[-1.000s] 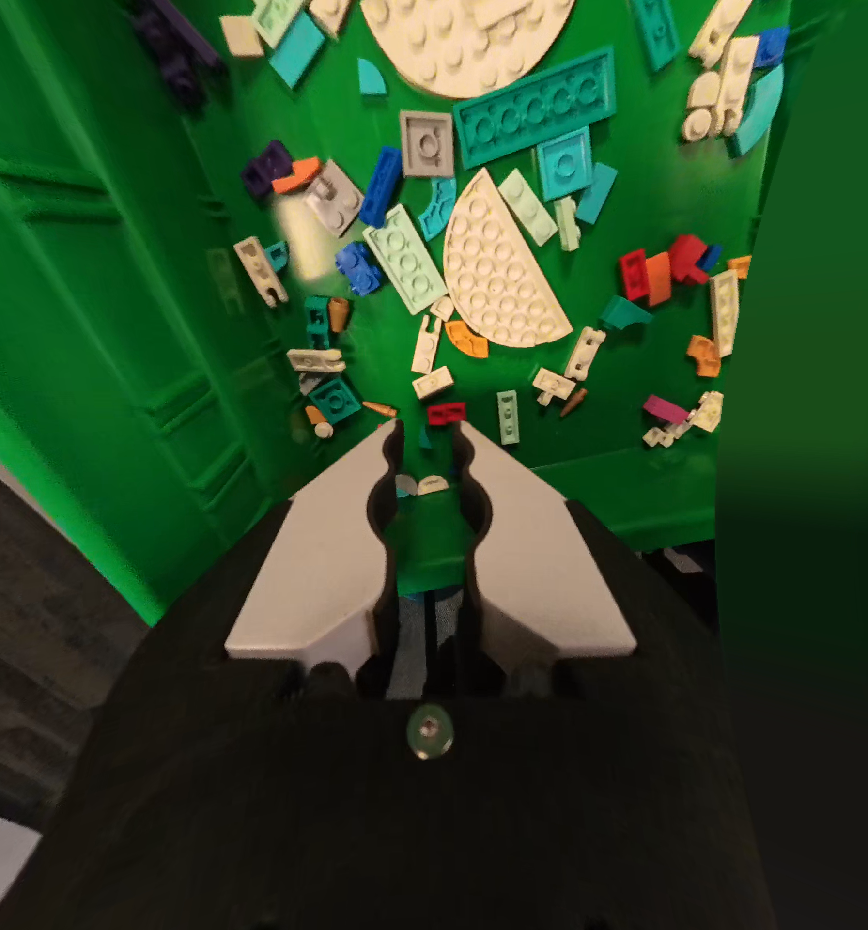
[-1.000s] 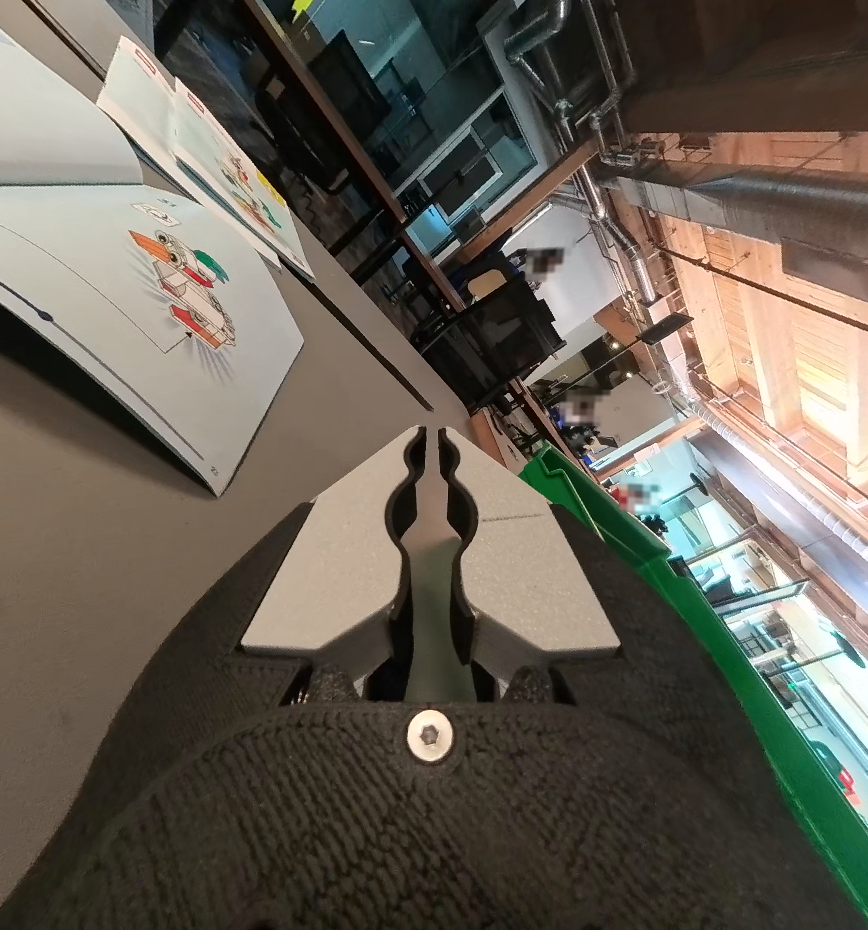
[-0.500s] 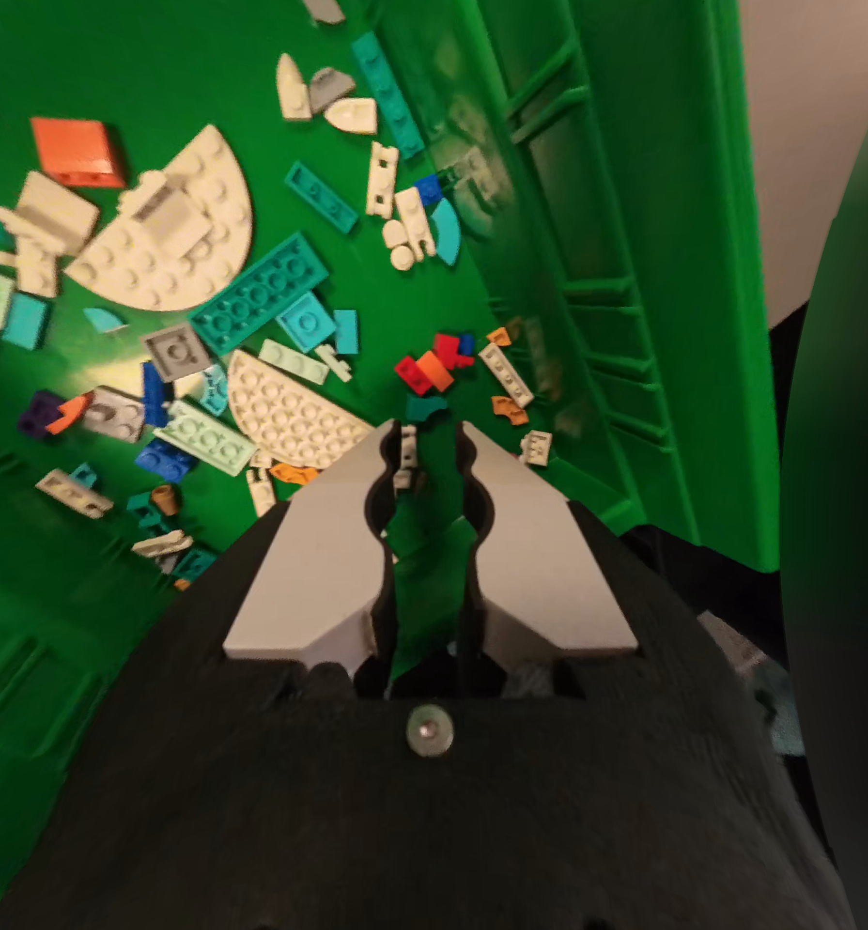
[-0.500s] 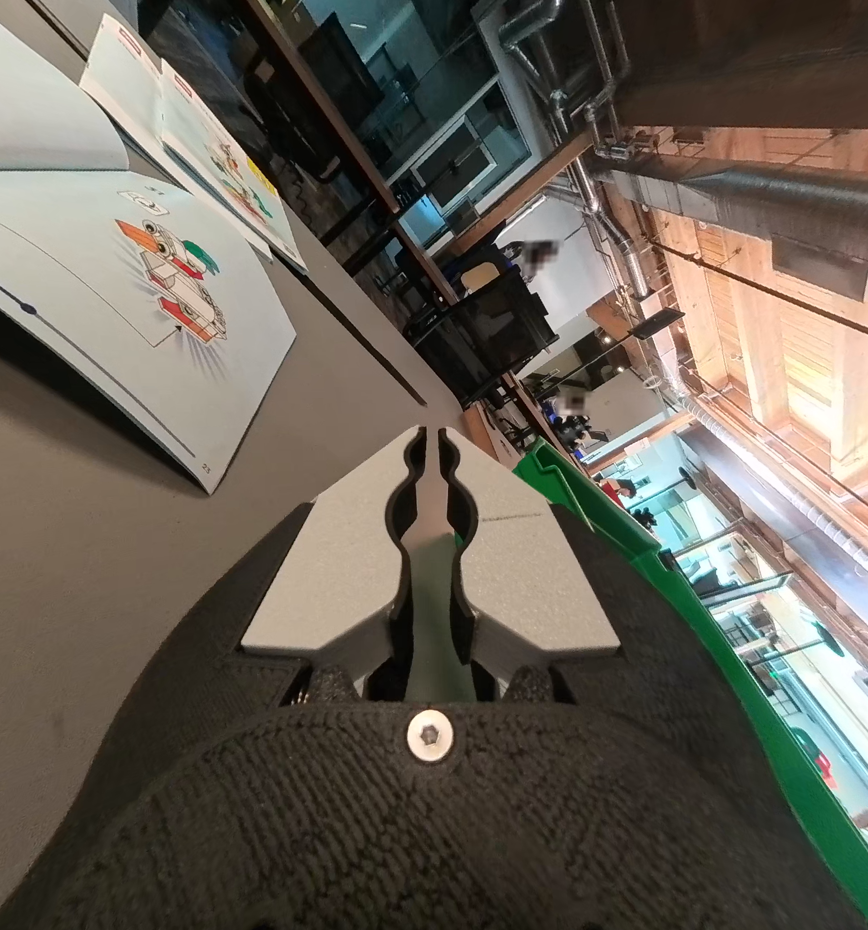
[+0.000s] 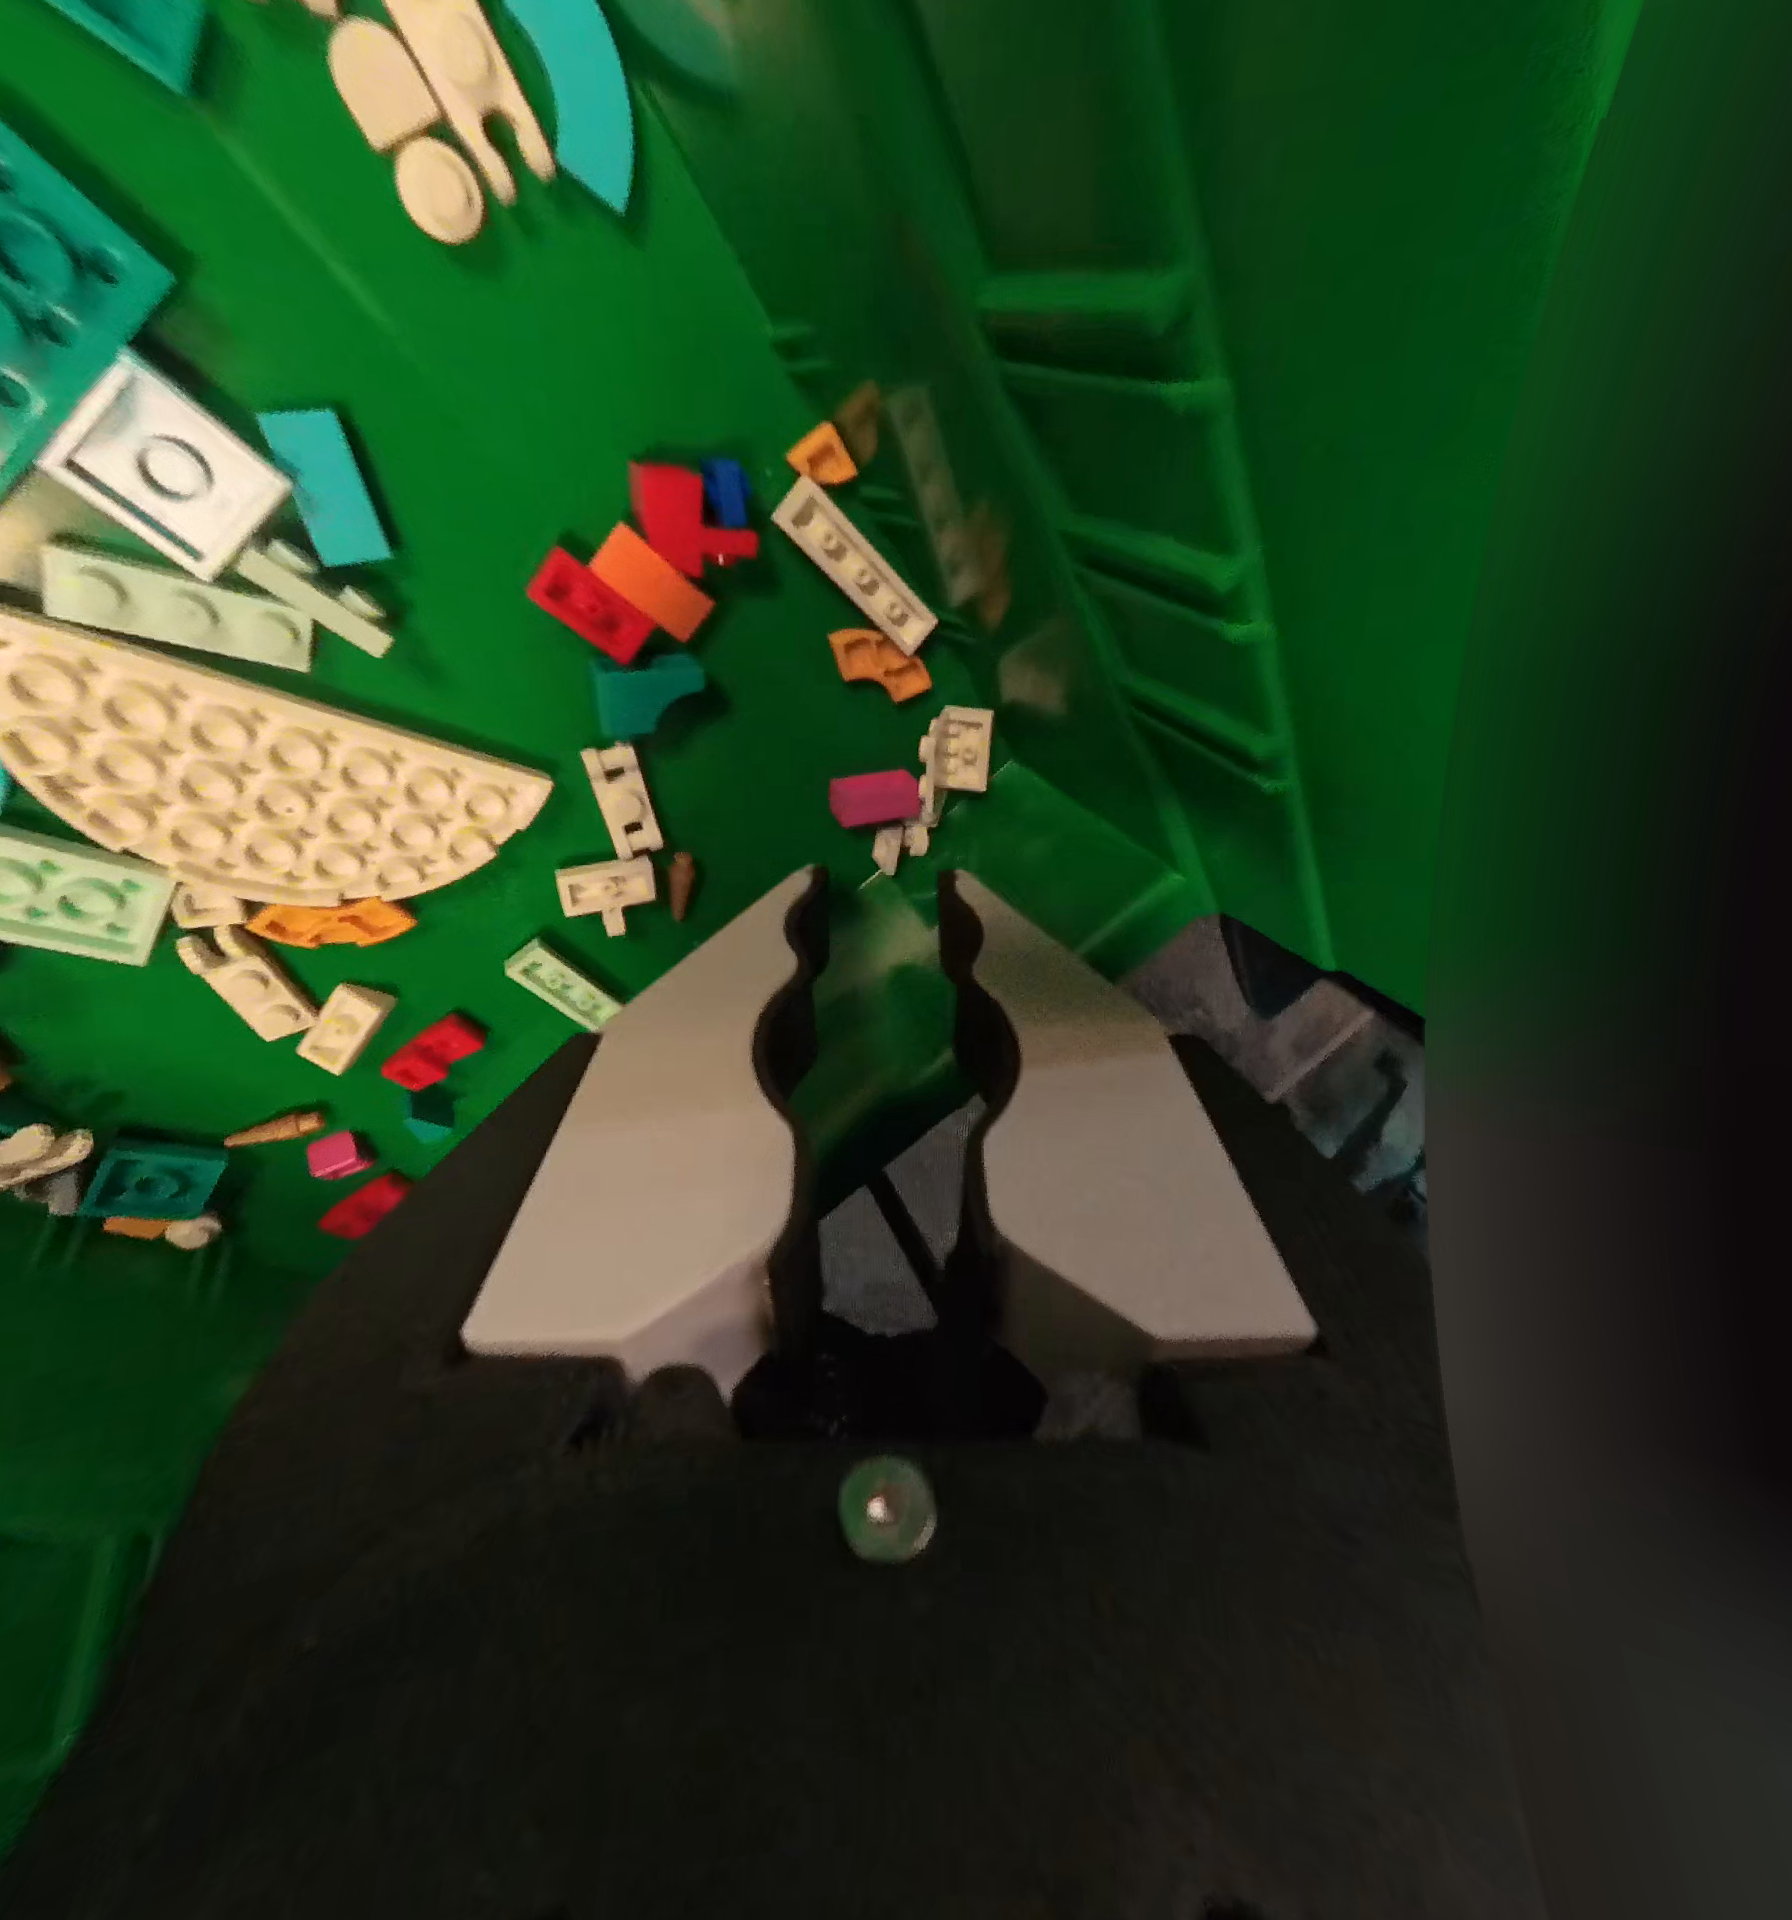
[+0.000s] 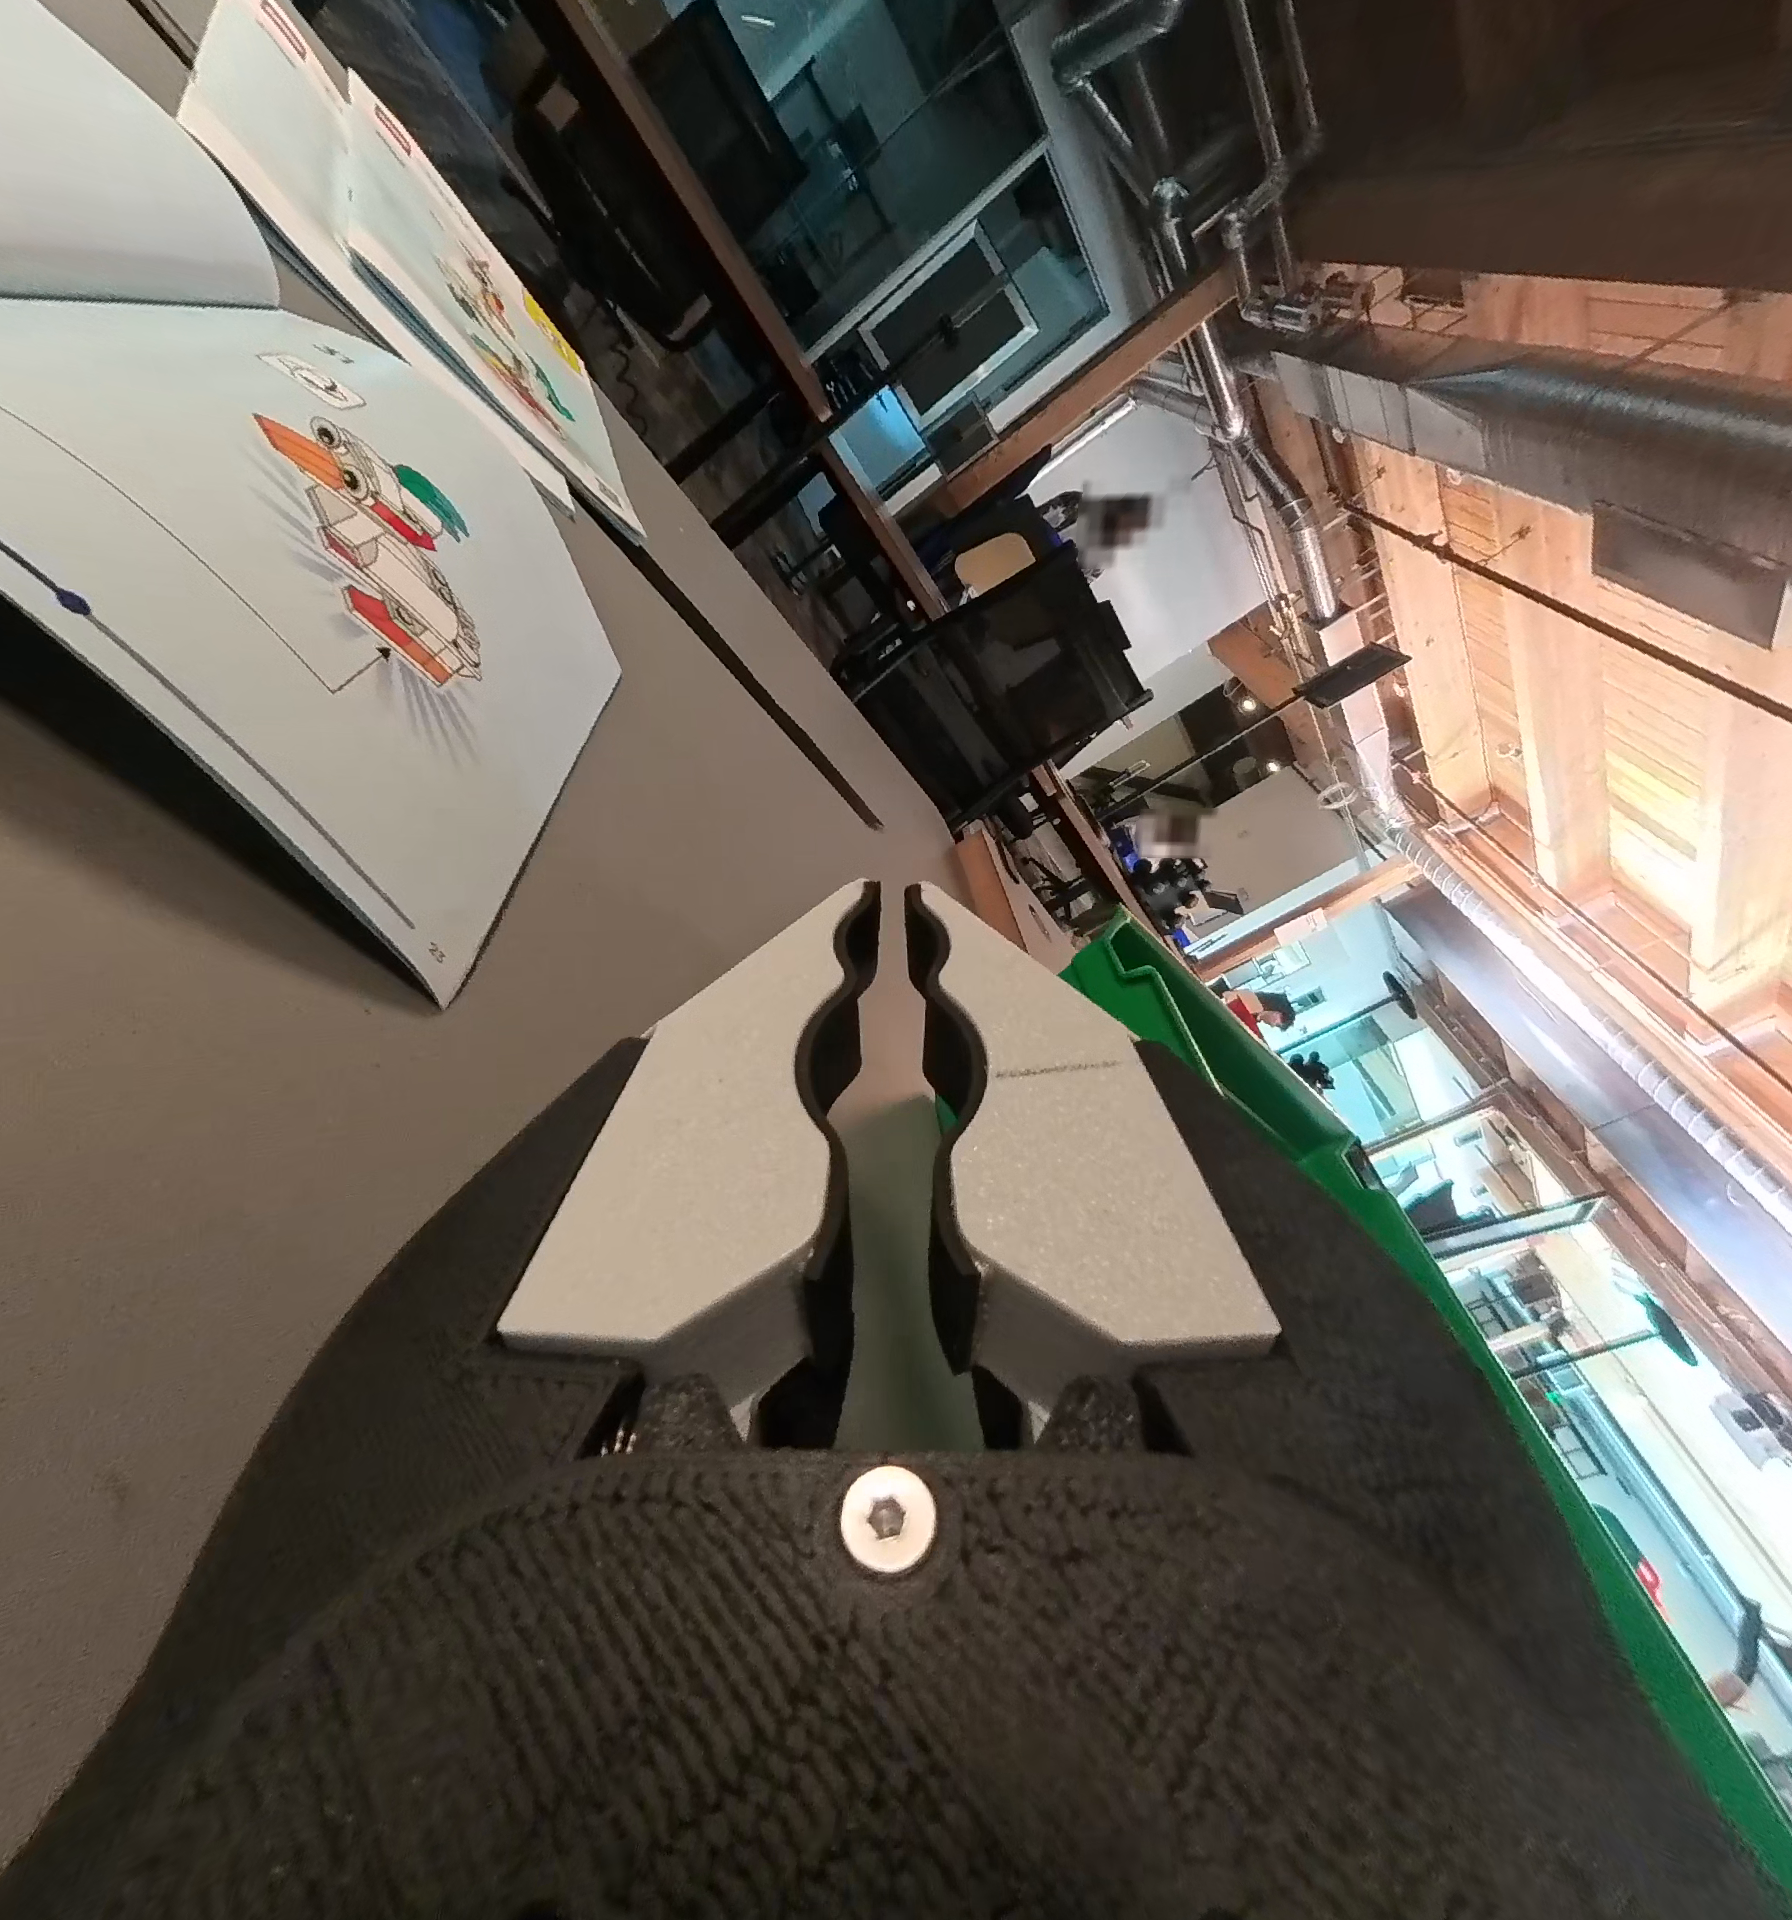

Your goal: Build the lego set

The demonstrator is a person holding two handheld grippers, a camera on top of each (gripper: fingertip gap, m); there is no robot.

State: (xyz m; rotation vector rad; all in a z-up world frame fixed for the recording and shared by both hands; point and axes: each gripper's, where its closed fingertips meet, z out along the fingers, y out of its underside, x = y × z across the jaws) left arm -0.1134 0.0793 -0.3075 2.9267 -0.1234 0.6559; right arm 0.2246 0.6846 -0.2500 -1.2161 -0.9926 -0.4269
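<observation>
Loose lego pieces lie on the floor of a green bin (image 5: 1131, 416) in the left wrist view. My left gripper (image 5: 881, 883) is open and empty, low over the bin's corner. Just beyond its tips lie a pink brick (image 5: 871, 798) and small white pieces (image 5: 959, 746). A red and orange cluster (image 5: 653, 582) and a teal piece (image 5: 648, 698) lie farther off. A white half-round plate (image 5: 237, 769) lies to the left. My right gripper (image 6: 892, 894) is shut and empty, tilted above a grey table (image 6: 144, 1143), beside the bin's rim (image 6: 1235, 1049).
An open instruction booklet (image 6: 248, 582) lies on the table left of the right gripper, with a second booklet (image 6: 476, 301) behind it. The bin's ribbed wall rises close on the left gripper's right. A large teal plate (image 5: 9, 281) lies at the far left.
My left gripper has dropped closer to the bin floor and swung toward its corner, so the pieces look larger. The right gripper has hardly moved.
</observation>
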